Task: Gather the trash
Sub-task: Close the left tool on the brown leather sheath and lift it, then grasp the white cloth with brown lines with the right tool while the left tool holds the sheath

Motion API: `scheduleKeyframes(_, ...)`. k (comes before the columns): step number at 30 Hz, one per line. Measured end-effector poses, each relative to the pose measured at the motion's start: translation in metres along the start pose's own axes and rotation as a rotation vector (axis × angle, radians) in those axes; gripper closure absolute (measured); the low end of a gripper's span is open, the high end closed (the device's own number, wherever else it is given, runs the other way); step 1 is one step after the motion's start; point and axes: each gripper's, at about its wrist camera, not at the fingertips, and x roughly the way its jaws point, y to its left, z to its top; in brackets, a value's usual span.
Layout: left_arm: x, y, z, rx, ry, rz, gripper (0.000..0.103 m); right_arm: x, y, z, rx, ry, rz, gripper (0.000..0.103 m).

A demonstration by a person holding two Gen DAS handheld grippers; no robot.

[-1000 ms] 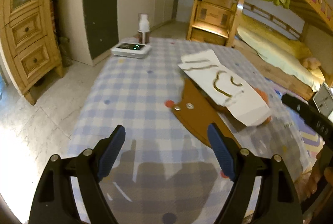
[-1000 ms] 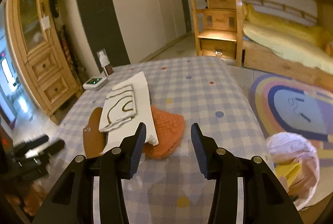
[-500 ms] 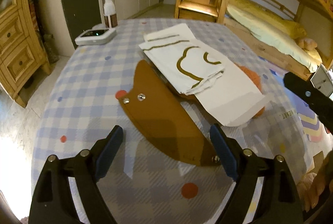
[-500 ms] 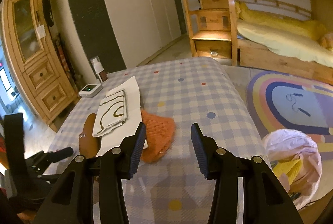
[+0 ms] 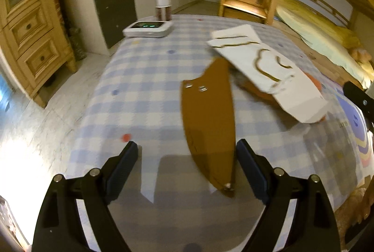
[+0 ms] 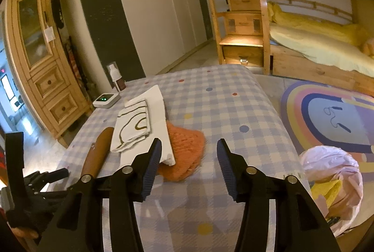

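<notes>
A brown leather piece [image 5: 210,121] lies on the blue checked table [image 5: 145,88], its tip between the fingers of my open, empty left gripper [image 5: 187,158]. Behind it lie a white folded cloth with a brown line [image 5: 259,60], a white paper [image 5: 301,100] and an orange knitted piece [image 6: 184,149]. The brown piece shows in the right wrist view [image 6: 98,153] too. My right gripper [image 6: 189,158] is open and empty, just above the orange piece. A pink trash bag [image 6: 332,177] hangs at the table's right edge.
A white device with green lights [image 5: 149,28] and a pump bottle [image 5: 163,4] stand at the table's far corner. A wooden cabinet [image 5: 30,36] is on the left, a bunk bed [image 6: 315,41] on the right, a colourful rug [image 6: 332,116] on the floor.
My left gripper has swung and moved in over the brown leather piece, whose tip now lies between its fingers. The right gripper has shifted only slightly.
</notes>
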Motion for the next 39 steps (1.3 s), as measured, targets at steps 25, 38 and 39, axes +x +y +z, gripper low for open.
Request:
scheduleKeyframes(25, -0.023, 0.013, 0.027, -0.037, -0.138, -0.032, 0.054, 0.010, 0.042, 0.009, -0.116, -0.004, 0.087, 0.055)
scheduleKeyframes(38, -0.017, 0.023, 0.033, -0.049, -0.125, -0.027, 0.054, 0.078, 0.081, 0.029, -0.186, 0.132, 0.070, 0.056)
scheduleKeyframes(39, -0.016, 0.023, 0.034, -0.050, -0.122, -0.030, 0.054, 0.080, 0.081, 0.029, -0.192, 0.138, 0.060, 0.056)
